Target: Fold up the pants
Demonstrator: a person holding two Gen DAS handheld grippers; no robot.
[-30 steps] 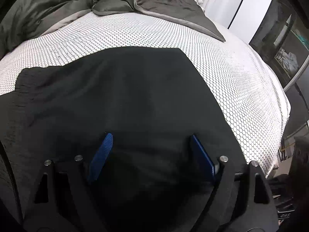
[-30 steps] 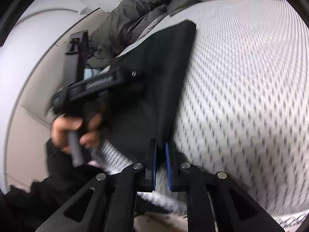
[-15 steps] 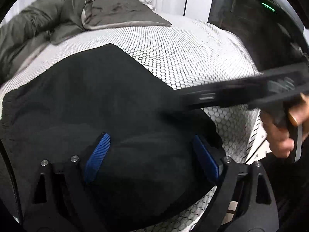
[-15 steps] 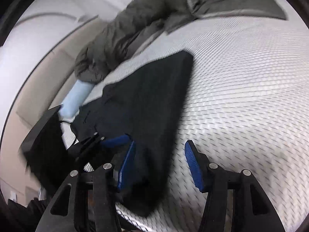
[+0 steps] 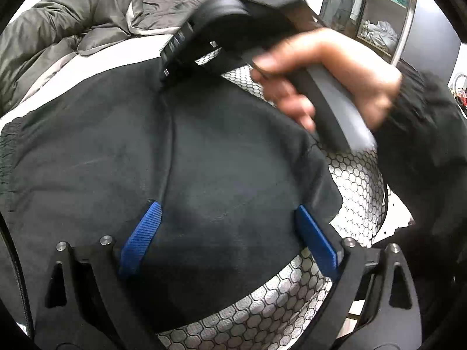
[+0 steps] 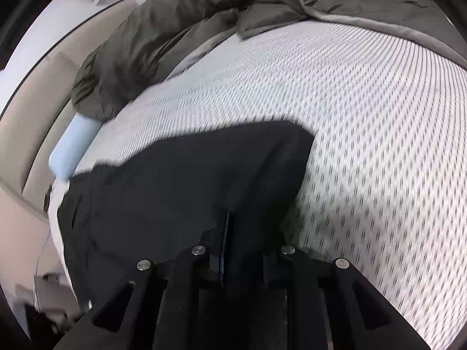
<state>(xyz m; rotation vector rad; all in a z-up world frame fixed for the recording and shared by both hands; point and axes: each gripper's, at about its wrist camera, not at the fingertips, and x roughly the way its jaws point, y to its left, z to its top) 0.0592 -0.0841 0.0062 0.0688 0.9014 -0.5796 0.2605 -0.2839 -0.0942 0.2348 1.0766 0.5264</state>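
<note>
The black pants [image 5: 204, 157] lie folded on the white honeycomb-patterned bed [image 5: 359, 192]. My left gripper [image 5: 230, 233] is open, its blue pads spread over the near end of the pants, touching nothing. My right gripper [image 6: 227, 250] is shut on a fold of the black pants [image 6: 186, 180]; the cloth covers its pads. In the left wrist view the right gripper [image 5: 210, 38] and the hand holding it reach over the far right part of the pants.
A crumpled grey duvet [image 6: 181, 29] lies along the far side of the bed. A pale blue pillow [image 6: 73, 145] sits at the left edge. A glass-door cabinet [image 5: 379, 14] stands beyond the bed's right side.
The right gripper was open half a second ago; it has swung over the pants and shut on the cloth. The left gripper stayed open and shifted toward the near end.
</note>
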